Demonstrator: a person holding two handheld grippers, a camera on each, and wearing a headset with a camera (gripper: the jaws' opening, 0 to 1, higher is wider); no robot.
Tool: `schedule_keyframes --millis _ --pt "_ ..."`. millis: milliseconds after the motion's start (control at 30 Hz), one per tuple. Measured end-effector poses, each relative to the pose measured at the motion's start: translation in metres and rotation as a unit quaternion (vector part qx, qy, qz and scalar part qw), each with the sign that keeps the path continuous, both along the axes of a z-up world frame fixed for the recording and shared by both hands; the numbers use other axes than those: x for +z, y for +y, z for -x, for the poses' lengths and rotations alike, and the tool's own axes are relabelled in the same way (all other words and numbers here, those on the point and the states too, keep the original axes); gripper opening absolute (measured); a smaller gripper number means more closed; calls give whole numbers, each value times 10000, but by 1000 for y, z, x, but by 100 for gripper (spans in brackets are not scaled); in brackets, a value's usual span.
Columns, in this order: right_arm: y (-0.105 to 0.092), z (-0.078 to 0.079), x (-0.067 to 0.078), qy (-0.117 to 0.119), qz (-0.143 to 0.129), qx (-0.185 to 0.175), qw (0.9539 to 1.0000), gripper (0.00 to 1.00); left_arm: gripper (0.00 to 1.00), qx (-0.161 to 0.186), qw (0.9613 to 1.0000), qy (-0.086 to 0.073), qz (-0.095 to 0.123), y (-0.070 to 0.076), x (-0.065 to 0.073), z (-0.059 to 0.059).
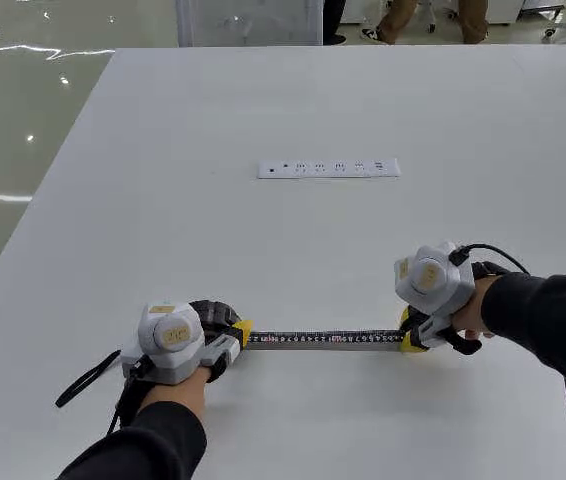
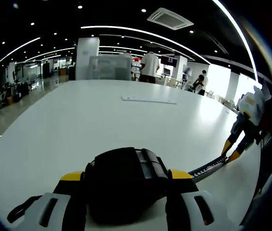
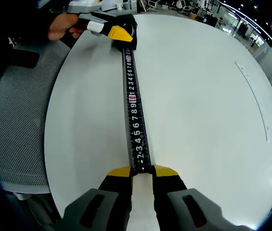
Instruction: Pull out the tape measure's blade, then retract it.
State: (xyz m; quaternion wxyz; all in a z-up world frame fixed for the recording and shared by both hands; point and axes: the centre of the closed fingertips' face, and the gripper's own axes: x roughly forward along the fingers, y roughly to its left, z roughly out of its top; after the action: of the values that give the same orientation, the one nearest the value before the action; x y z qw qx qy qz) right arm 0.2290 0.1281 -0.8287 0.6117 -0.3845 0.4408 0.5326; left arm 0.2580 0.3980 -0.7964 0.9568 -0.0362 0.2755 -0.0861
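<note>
Two grippers are both clenched. Your left gripper clamps the black tape measure case, which sits on the white table near your edge. Your right gripper pinches the free end of the blade. The blade lies flat on the table, stretched straight between the two grippers with its numbers facing up. A white power strip lies well apart, farther across the table.

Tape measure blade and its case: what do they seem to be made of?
The blade looks like thin metal with a dark matte coating and printed pale numerals. It lies straight and flat, but I can't be sure. The case looks like black matte plastic or rubber, judging by its moulded ribs.
</note>
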Motion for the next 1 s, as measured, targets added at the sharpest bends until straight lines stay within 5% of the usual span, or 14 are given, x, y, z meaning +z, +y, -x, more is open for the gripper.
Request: schedule_keyframes --millis 1000 --pt "23 -4 1 18 -184 12 9998 11 62 -76 9998 184 79 0 -2 0"
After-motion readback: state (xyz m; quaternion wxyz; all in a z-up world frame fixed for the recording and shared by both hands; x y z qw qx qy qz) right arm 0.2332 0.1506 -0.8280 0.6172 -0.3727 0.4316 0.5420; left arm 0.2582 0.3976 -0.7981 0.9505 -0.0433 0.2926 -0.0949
